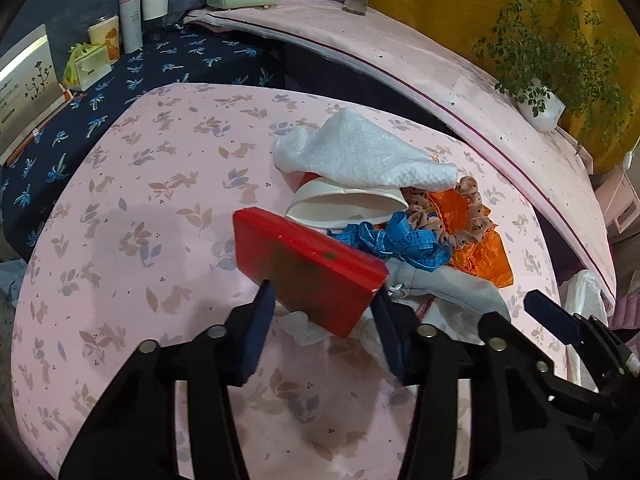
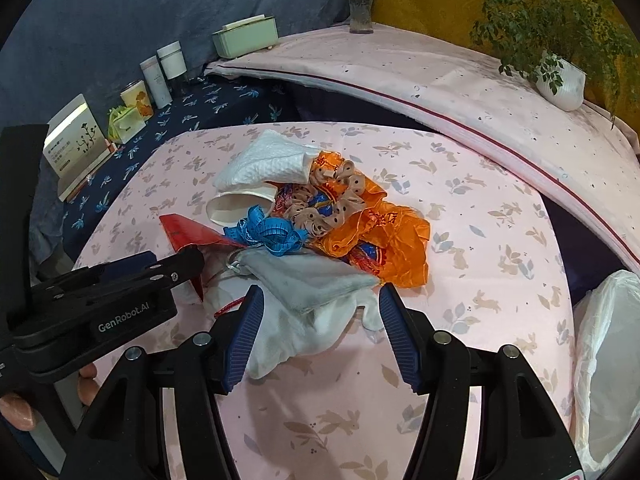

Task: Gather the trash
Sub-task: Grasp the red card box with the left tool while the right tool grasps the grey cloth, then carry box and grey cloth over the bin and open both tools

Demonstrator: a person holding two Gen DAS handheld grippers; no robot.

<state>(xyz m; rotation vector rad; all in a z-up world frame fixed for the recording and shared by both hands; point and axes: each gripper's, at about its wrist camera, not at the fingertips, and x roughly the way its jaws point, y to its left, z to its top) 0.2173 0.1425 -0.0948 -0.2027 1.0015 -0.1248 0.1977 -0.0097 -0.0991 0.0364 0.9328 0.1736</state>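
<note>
A pile of trash lies on the pink rabbit-print table [image 1: 132,208]: a white paper towel [image 1: 360,152], a paper cup [image 1: 344,204], a blue measuring tape [image 1: 404,242], an orange wrapper [image 1: 484,256] and a dotted scrunchie [image 1: 468,216]. My left gripper [image 1: 324,288] is shut on a flat red box [image 1: 304,264], which tilts up at the pile's near edge. My right gripper [image 2: 320,312] is open, its fingers either side of a white cloth [image 2: 296,332] and a grey pouch [image 2: 312,276] without pressing them. The left gripper [image 2: 172,258] shows beside it, held by a hand.
A white plastic bag [image 2: 604,360] hangs at the table's right edge. Behind on a dark blue cloth stand a card box [image 2: 76,136], cups [image 2: 172,60] and a green tissue box [image 2: 246,36]. A raised pink ledge [image 2: 440,84] carries a potted plant [image 2: 560,80] and a vase [image 2: 362,4].
</note>
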